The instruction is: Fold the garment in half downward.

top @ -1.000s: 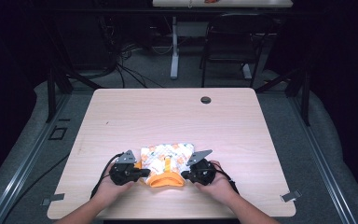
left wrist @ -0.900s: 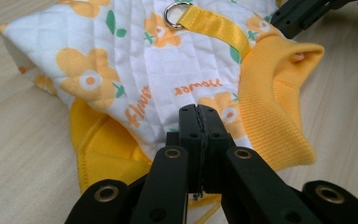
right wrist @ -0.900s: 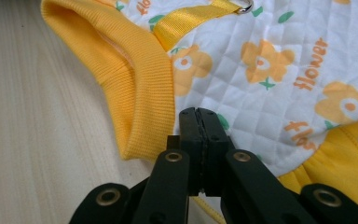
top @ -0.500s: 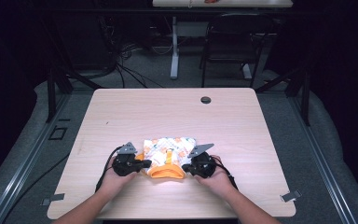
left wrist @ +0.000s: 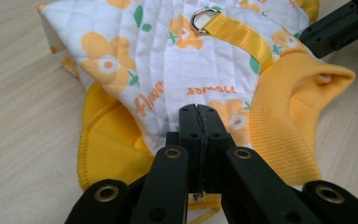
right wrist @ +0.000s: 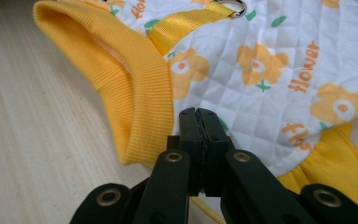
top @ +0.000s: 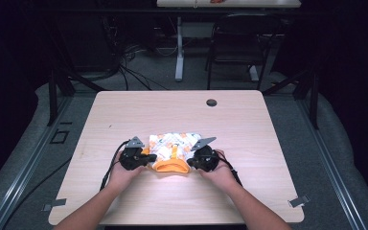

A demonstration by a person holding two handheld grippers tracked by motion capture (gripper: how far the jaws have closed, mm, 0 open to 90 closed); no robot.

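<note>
A small quilted white garment (top: 172, 143) printed with orange flowers lies near the front middle of the table, its yellow ribbed collar (top: 170, 166) toward the person. In the left gripper view, a yellow strap with a metal ring (left wrist: 203, 18) runs along the garment's (left wrist: 186, 60) back. My left gripper (top: 148, 156) is shut on the garment's left edge, its jaws (left wrist: 198, 110) pressed together over the quilted cloth. On the opposite side, my right gripper (top: 191, 160) pinches the right edge beside the collar (right wrist: 135, 93), jaws (right wrist: 198, 112) shut. The right gripper's jaws (left wrist: 340, 28) also show far off in the left gripper view.
The light wooden table (top: 258, 129) has a dark round cable hole (top: 211, 102) near its far edge. Beyond the table stand a chair (top: 239, 43) and a desk leg (top: 178, 48) amid floor cables. Both forearms come in over the front edge.
Both grippers and the garment between them have shifted a little away from the person, toward the table's middle. The jaws stay shut throughout.
</note>
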